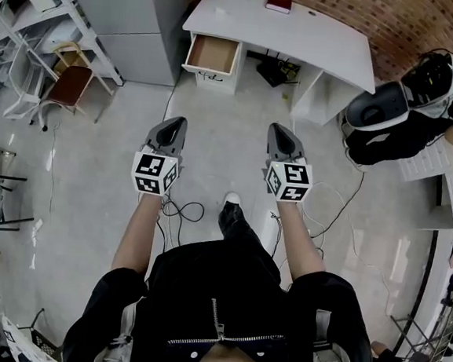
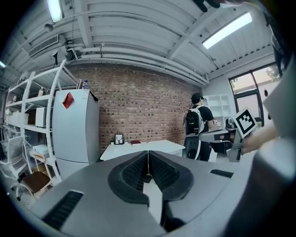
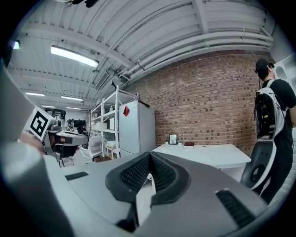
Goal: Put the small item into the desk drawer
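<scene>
Head view does not let me name the small item with certainty. It is in neither tool, and at this range the only candidates are the few things along the far edge of the white tabletop (image 1: 302, 37), among them a red book (image 1: 278, 1). The drawer (image 1: 212, 54) stands pulled out at the tabletop's left end, its wooden bottom bare.

Both the left tool (image 1: 178, 125) and the right tool (image 1: 278, 132) are fully closed, pads together with nothing between them. They are held about level, side by side, well apart from the tabletop.

Judgement: the step in hand is the approach.
- I close in squarely.
- I step over the cable (image 1: 181, 209) on the floor at my feet.
- I keep clear of the person (image 1: 398, 112) at the right.
- I identify the item first, and only then open one tool.
</scene>
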Tool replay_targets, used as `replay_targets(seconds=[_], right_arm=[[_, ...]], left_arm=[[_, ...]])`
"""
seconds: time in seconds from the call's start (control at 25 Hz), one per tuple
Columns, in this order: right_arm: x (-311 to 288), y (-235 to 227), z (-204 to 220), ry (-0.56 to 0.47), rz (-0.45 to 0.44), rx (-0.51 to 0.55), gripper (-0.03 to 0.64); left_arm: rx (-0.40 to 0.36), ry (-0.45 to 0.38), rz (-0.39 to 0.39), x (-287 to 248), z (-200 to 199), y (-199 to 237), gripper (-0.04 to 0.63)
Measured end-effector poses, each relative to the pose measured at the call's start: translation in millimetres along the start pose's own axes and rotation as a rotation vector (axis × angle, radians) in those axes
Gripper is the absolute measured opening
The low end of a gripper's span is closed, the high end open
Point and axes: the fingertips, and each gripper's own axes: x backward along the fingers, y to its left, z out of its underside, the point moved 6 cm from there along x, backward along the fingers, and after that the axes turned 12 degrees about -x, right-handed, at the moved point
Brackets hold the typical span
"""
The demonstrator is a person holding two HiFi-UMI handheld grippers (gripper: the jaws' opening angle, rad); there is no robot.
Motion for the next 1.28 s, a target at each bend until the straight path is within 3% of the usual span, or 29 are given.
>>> replay_targets(seconds=[0.48,0.96,1.28], right_arm=[[-131.3,-105.3,-62.9,0.006,-0.095,0.012,0.005],[-218.2,-121.0,-65.9,0.027,-0.150,0.014,0.005],[-307.1,-125.7,-68.8,0.050,-0.145,0.025,0.005]], left_arm=[[0.030,0.014,-0.089,-138.3,-27.8,28.7,0.021],[0.047,0.026,-0.144,-196.6,-15.6,77.9,0.021],[0.071,0.015,-0.120,-262.9,2.4,139.3,0.021]])
